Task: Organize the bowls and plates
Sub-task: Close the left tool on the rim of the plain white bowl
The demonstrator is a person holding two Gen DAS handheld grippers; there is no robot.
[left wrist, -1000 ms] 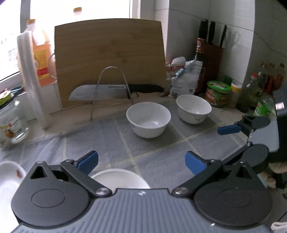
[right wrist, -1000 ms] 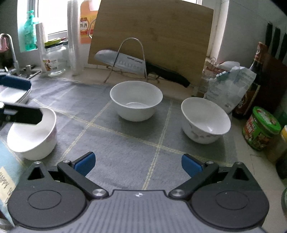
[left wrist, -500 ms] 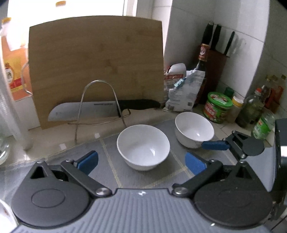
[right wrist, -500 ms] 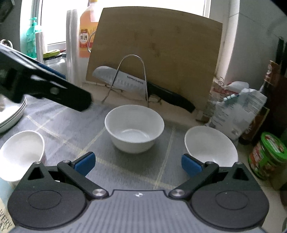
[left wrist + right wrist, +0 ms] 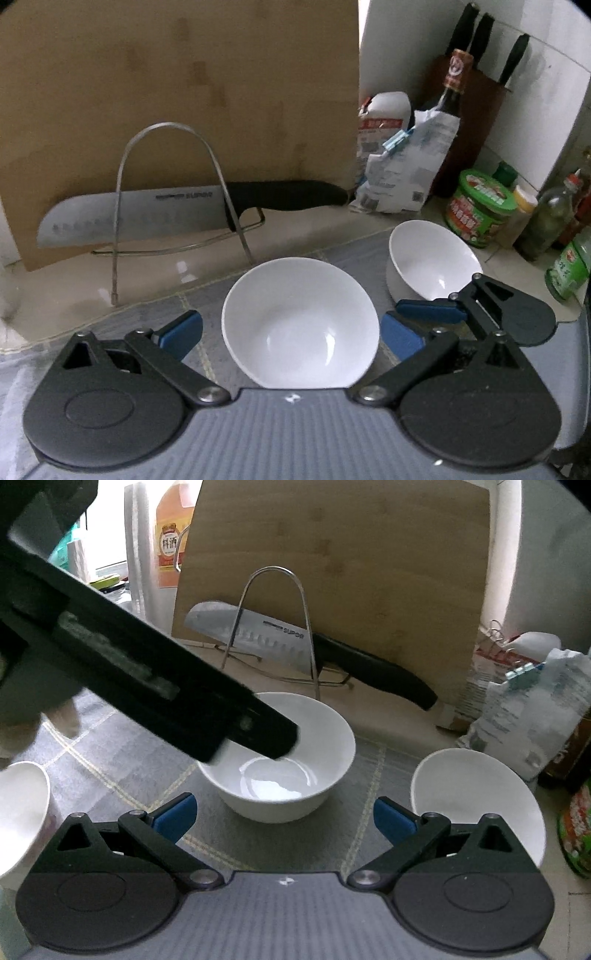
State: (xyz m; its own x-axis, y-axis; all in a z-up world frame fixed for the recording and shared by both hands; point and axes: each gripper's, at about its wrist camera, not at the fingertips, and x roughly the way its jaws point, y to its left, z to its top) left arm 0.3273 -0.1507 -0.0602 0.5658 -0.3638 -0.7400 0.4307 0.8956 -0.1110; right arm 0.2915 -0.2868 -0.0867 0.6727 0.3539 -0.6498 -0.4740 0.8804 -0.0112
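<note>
A plain white bowl [image 5: 301,325] stands in the middle of the grey checked mat [image 5: 122,325]. My left gripper [image 5: 291,334] is open, and its blue pads [image 5: 181,332] flank the bowl's rim. In the right wrist view the left gripper's dark body [image 5: 147,679] slants down from the upper left, its tip over that middle bowl [image 5: 295,775]. My right gripper [image 5: 283,818] is open and holds nothing, just short of the bowl. A second white bowl [image 5: 476,805] sits to the right, a third [image 5: 22,805] at the left edge.
A bamboo cutting board [image 5: 184,92] leans on the back wall behind a wire rack [image 5: 166,177] that carries a large knife [image 5: 147,214]. Paper bags [image 5: 406,166], a sauce bottle [image 5: 452,103], a green jar [image 5: 478,206] and a knife block [image 5: 487,92] crowd the back right corner.
My left gripper has swung right and forward, from above the near-left bowl to the middle bowl. The right gripper has moved closer to the middle and right bowls. Both stayed open.
</note>
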